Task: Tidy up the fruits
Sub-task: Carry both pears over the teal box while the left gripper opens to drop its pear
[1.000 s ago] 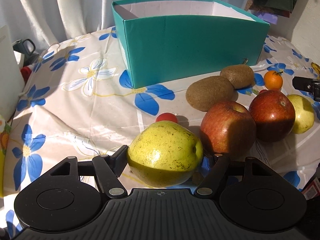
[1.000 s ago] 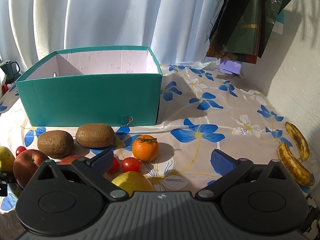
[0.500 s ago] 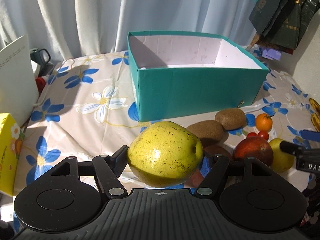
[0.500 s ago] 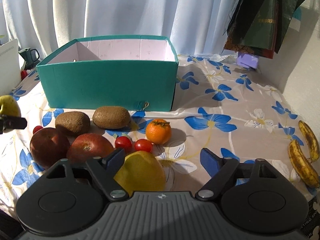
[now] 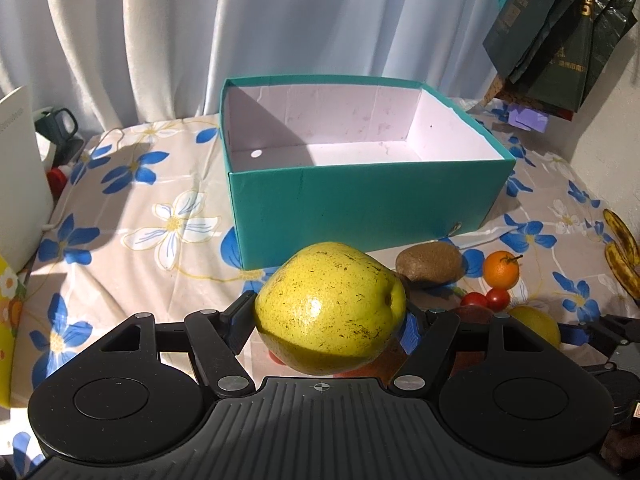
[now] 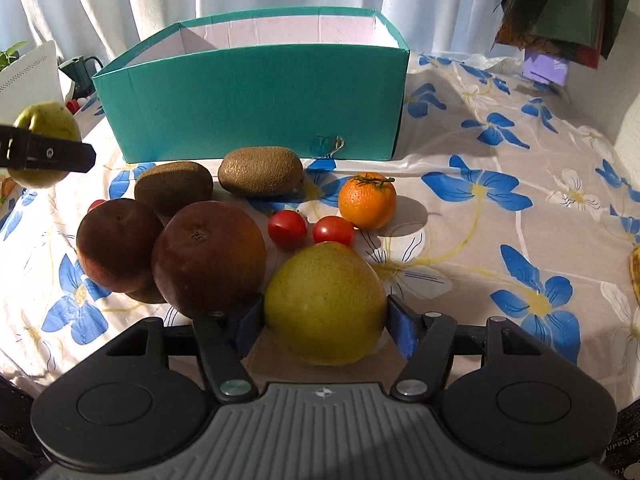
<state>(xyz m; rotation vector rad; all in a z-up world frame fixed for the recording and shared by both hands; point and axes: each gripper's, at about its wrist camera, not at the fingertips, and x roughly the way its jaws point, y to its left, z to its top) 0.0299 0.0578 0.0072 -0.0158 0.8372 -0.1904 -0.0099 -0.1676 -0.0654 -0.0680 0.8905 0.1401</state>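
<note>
Left claw: it squeezes the big yellow pear from both sides. The pear fills the gap between the two fingers, low in the middle of the left wrist view, and it is up in the air above the table.

Same pear from the other side: it shows at the left edge of the right wrist view, with a black finger across it.

Right claw: its blue pads sit on each side of the second pear, low in the middle of that view. The pads look like they touch the skin. I cannot tell if this pear rests on the cloth or is lifted.

Box: a teal box, open on top and white inside, in the middle of the left wrist view, behind the held pear.

Apples: two dark red ones, just left of the second pear. The near apple touches the left finger of the right claw.

Kiwis: two brown ones, side by side just in front of the box.

Orange: right of the kiwis, on the flower cloth.

Small tomatoes: two red ones between the orange and the second pear.

Bananas: spotty, at the right edge of the left wrist view.

Table: covered by a cloth with blue and white flowers.
</note>
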